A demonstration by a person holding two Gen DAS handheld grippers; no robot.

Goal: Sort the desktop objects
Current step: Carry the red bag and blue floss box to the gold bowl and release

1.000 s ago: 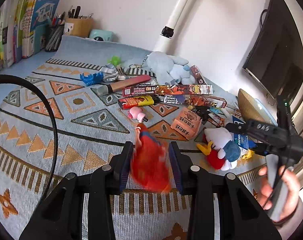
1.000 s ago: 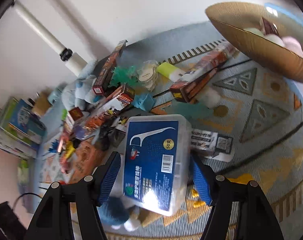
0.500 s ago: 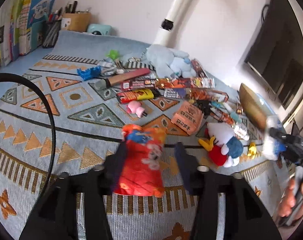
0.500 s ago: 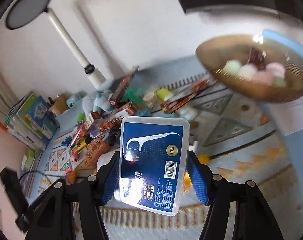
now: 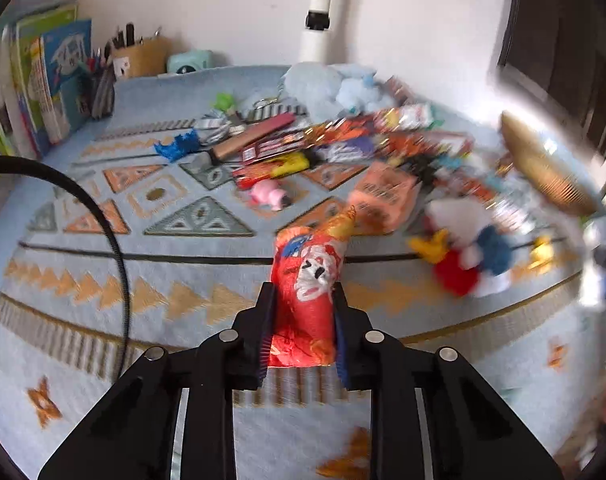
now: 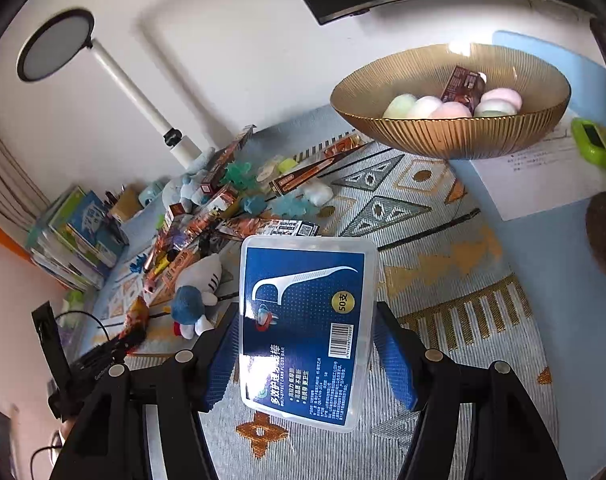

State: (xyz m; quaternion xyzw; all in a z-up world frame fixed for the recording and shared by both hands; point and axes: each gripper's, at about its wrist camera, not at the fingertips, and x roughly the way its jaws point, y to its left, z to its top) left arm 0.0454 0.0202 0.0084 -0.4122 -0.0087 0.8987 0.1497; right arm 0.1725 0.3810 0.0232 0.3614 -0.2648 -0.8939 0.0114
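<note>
Dozens of loose things are crowding the blue patterned woven mat [image 5: 175, 264] ahead of me: snack boxes and wrappers are piling up from twelve to two o'clock in the left view, with a small pink pig figure [image 5: 269, 195] just short of them and a white, red and blue plush toy [image 5: 465, 258] lying at three o'clock. A ribbed gold bowl [image 6: 455, 136] holding pastel balls is sitting at one o'clock in the right view, raised above the mat's far edge.

My left gripper [image 5: 303, 328] is pointing forward over the mat, its blue pads squeezing a red printed snack packet [image 5: 307, 284] that is standing up between them, clear of the pile. My right gripper [image 6: 309, 354] is angling down toward the mat, clamping a clear plastic box of dental floss picks with a blue label [image 6: 307, 332] by its long sides; the box is tilting slightly and hanging above the mat, near the bowl.
</note>
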